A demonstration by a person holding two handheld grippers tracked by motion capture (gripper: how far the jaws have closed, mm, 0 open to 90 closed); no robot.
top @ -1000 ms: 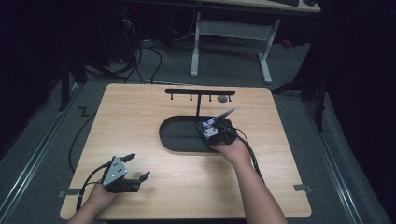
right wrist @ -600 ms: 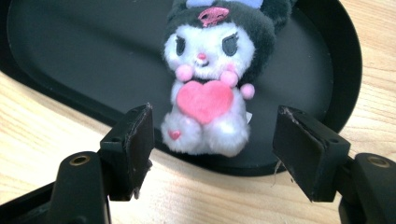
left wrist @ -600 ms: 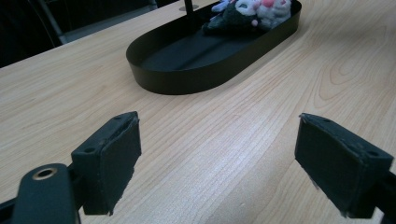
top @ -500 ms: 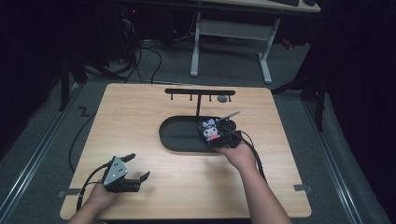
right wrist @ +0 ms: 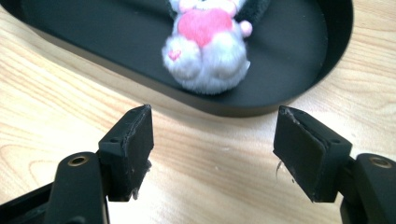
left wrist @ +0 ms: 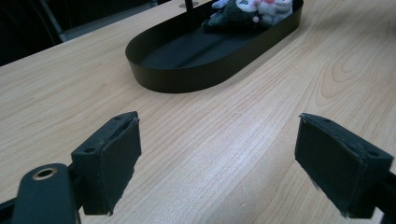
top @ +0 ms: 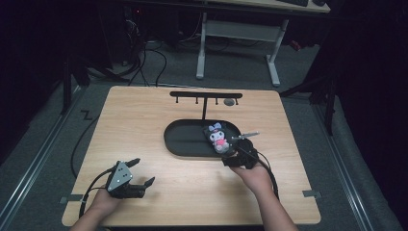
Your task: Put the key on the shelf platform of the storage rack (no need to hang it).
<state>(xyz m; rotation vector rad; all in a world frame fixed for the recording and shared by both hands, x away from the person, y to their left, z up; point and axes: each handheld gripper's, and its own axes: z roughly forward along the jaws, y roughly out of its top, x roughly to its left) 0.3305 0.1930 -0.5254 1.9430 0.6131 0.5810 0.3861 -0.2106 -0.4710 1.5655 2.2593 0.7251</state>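
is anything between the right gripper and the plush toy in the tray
Only the tray's low black wall. The plush toy lies just inside it, and the right gripper, jaws open and empty, sits just outside over bare table. Nothing else intervenes.

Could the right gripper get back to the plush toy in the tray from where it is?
Probably yes: the right gripper faces the plush toy with open jaws; just the low tray wall lies between.
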